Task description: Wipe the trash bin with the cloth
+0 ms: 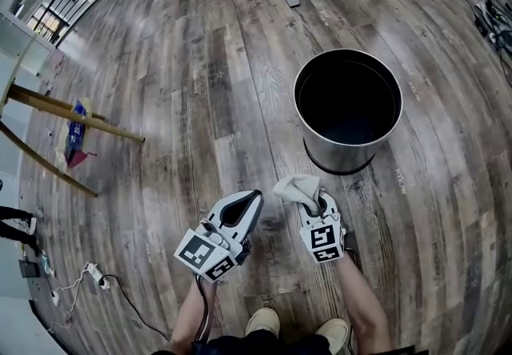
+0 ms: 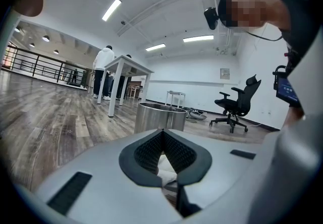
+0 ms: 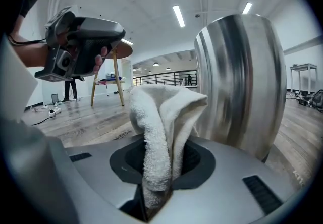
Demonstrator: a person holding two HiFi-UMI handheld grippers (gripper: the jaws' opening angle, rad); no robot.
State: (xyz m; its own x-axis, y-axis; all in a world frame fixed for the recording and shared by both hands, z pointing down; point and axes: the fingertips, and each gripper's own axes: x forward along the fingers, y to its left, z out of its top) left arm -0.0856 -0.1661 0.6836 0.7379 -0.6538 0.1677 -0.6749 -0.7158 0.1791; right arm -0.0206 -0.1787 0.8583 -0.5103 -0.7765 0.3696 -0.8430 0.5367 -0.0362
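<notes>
White cloth (image 1: 294,187) sits pinched in the right gripper (image 1: 314,203) near the bin (image 1: 344,158), the left gripper (image 1: 254,198) pressed together.

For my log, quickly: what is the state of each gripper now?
Left gripper: jaws shut, empty.
Right gripper: shut on the cloth.

Grey left gripper (image 1: 249,201) and right gripper (image 1: 318,205) carry black-and-white marker cubes (image 1: 206,256); tan shoes (image 1: 262,321).

Your left gripper (image 1: 253,200) sits low at centre frame, jaws together, tipped toward the upper right. Just beside it, your right gripper (image 1: 318,205) is clamped on a white cloth (image 1: 294,188). Your left forearm (image 1: 190,315) and right forearm (image 1: 364,309) enter from the bottom edge.
</notes>
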